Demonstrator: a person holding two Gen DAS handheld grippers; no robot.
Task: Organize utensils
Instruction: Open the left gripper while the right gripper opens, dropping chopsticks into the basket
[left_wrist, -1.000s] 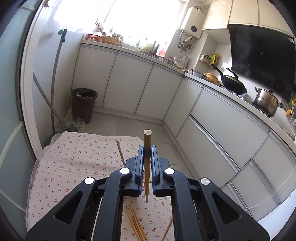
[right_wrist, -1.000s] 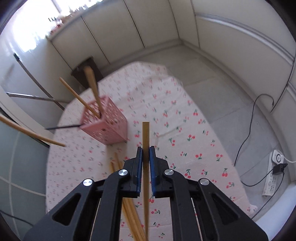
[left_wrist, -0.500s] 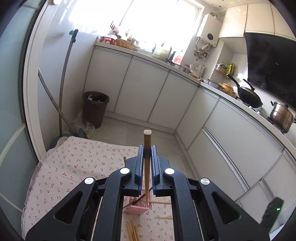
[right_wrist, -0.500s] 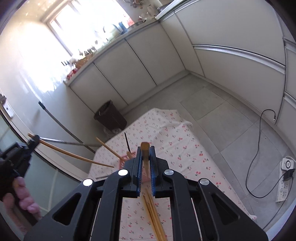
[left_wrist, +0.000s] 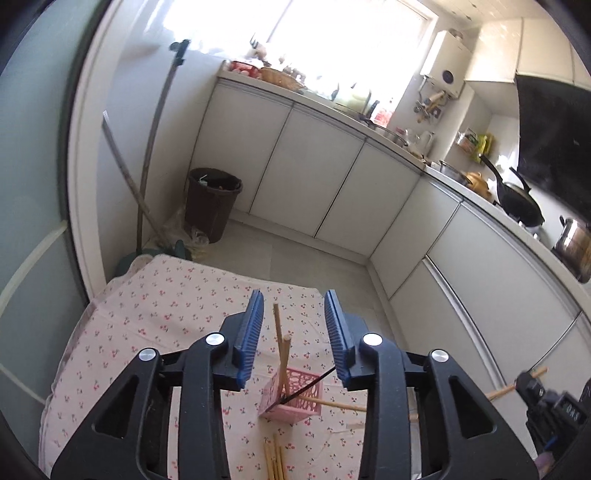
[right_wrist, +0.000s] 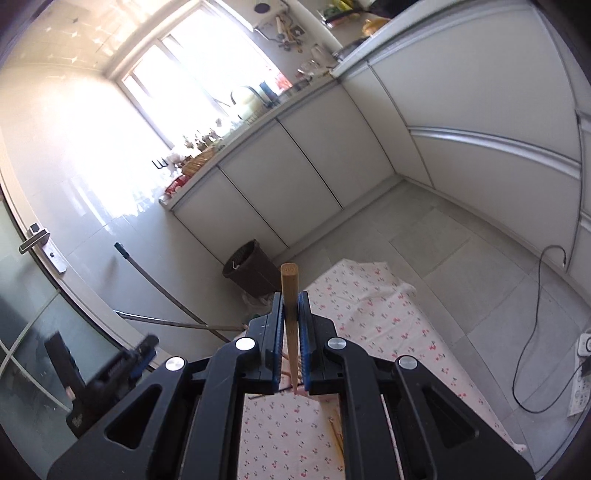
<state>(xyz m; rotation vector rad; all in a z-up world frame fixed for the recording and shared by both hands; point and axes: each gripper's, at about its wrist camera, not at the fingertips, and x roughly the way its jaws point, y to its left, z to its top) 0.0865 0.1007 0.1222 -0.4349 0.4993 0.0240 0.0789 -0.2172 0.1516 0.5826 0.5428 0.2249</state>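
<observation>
My left gripper (left_wrist: 295, 332) hangs above a pink lattice holder (left_wrist: 291, 400) on the cherry-print cloth (left_wrist: 147, 314). Its jaws are opening and its blue pads touch nothing. Seen between them, two wooden chopsticks (left_wrist: 282, 354) and a black one (left_wrist: 306, 387) stand in the holder. Several loose chopsticks (left_wrist: 273, 458) lie in front of it. My right gripper (right_wrist: 291, 321) is shut on a wooden chopstick (right_wrist: 290, 295), held high over the cloth. In the left wrist view that chopstick (left_wrist: 340, 405) slants in from the right toward the holder. The fingers hide most of the holder in the right wrist view.
A brown bin (left_wrist: 212, 203) and long mop handles (left_wrist: 147, 166) stand beyond the table's far left corner. White cabinets (left_wrist: 325, 177) run along the back and right. A power strip with a cable (right_wrist: 583, 347) lies on the floor at the right.
The left gripper has opened and let go of its chopstick, which now stands in the pink holder. The right gripper has risen with its chopstick.
</observation>
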